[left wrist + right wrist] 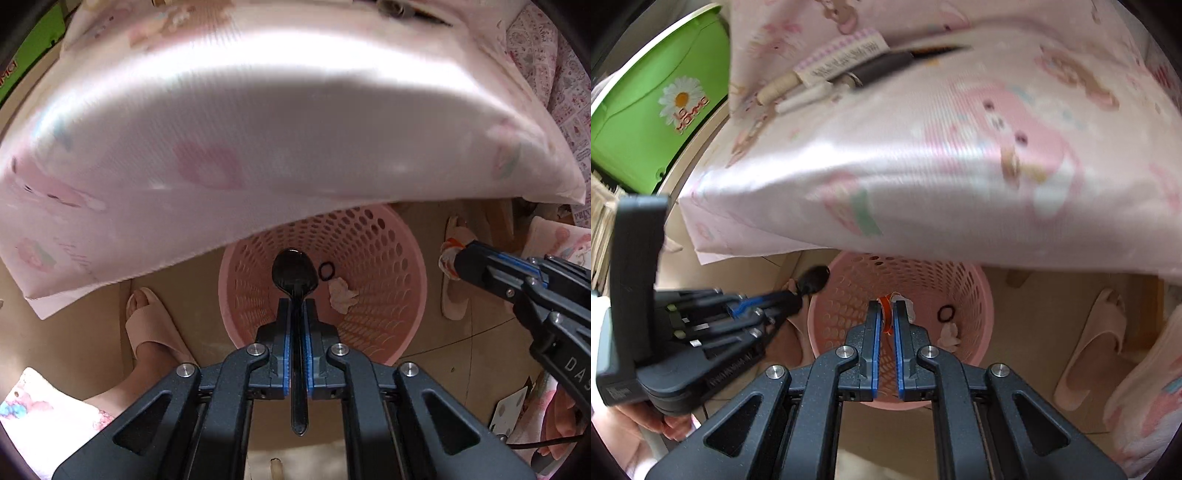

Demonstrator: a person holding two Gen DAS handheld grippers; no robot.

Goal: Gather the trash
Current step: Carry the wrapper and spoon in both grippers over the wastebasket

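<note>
Both tongs were clamped on trash above the pink basket. Left tongs gripped a black plastic spoon by the handle, bowl sticking out fwd over the basket mouth, handle end trailing back between the arms. Right tongs pinched a small orange-and-white scrap, prob. a wrapper, also over the basket opening. From the left cam the right tongs sat off to the basket's right side w/ the scrap at their tips; from the right cam the left tongs and spoon looked nearer the left rim than the centre.

Basket stood on the floor, partly tucked under the edge of the table w/ its pink cartoon cloth. Inside already: a crumpled tissue and a small black ring.

Step in hand, as I judged it: drop both pieces in. To do it well I'd have brought the spoon bowl well inside the rim before letting go, since the long handle could catch the edge and tip out. The light scrap might cling to a pad, so opening wide, maybe w/ a small shake, seemed wise. Also had to mind the cloth overhang.

Hard to tell: what the scrap really was, as the pads covered most of it. Cloth hid the basket's far rim. Items on the table were blurred, so couldn't ID them. A foot in a slipper stood just left of the basket; another slipper lay to the right.
</note>
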